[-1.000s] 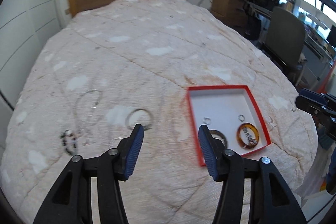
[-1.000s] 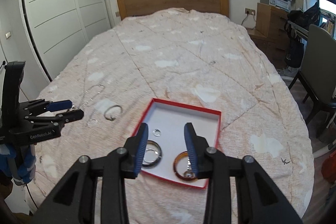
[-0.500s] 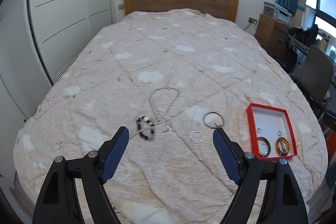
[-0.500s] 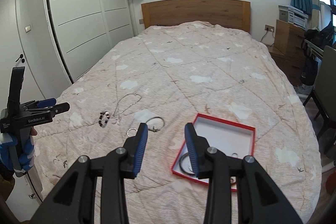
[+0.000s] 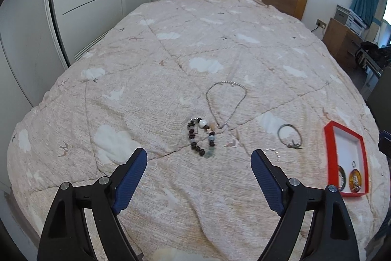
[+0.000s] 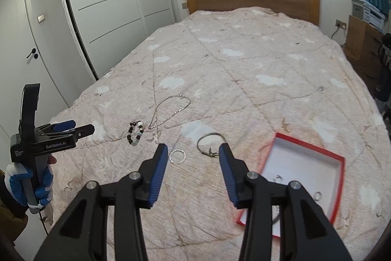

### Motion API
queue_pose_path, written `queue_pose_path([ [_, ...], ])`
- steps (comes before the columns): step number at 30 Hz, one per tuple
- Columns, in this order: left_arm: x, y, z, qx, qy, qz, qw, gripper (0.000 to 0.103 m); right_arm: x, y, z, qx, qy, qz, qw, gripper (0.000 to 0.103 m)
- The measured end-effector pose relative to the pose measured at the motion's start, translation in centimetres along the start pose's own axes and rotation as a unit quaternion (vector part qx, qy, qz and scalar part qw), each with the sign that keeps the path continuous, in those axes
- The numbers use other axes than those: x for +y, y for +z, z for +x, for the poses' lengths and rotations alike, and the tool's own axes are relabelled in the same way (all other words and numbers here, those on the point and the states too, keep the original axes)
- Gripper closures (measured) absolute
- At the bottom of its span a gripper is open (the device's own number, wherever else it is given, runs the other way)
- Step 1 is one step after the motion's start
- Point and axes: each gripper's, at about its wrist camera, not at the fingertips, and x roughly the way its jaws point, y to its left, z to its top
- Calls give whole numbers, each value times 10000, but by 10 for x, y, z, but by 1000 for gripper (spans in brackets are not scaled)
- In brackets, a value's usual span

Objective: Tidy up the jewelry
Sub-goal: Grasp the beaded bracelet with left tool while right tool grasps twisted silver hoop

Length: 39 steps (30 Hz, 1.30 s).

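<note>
right view only: gloved hand | beaded bracelet dark, loose on bed | left hand-held gripper wide, right hand-held gripper half-open, both just opening, empty

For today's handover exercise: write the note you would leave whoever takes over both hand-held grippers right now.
Left hand-held gripper: jaws just opened wide, empty.
Right hand-held gripper: jaws just opened further, empty.
Done: two bangles and two small rings lie in the red box.
Left on the quilt: bead bracelet, chain necklace, thin bangle, small sparkly ring.
</note>
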Motion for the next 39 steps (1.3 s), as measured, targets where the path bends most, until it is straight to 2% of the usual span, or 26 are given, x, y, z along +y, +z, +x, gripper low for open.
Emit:
queue_pose_path([
  [13,-1,2,113,578,106,-61,9983,15,0,-20,135,872,524,10,9948,61],
  [22,1,3,168,887,240,-111,9957,16,11,-35,193,1320,755,-180,9882,61],
  [29,5,3,183,931,230,-242,9951,17,12,-41,219,1452,788,-169,9861,53],
  [34,4,1,187,903,261,-240,9953,23,16,-40,226,1448,767,-215,9863,53],
  [39,0,3,185,907,290,-140,9954,32,16,-39,230,1485,736,-214,9859,66],
])
